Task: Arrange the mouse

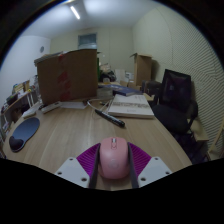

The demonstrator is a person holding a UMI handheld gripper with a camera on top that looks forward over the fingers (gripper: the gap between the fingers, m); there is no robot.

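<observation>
A pink computer mouse (114, 158) sits between my two fingers, its sides pressed by the purple pads (88, 157). My gripper (113, 165) is shut on the mouse and holds it above the near part of the wooden desk (70, 130). A dark blue mouse mat (24, 131) lies on the desk to the left, well ahead of the fingers.
A large cardboard box (67, 75) stands at the back left of the desk. A black pen-like stick (109, 117) and a white book or keyboard (131, 106) lie ahead. A black office chair (178, 98) stands to the right. Clutter lines the far edge.
</observation>
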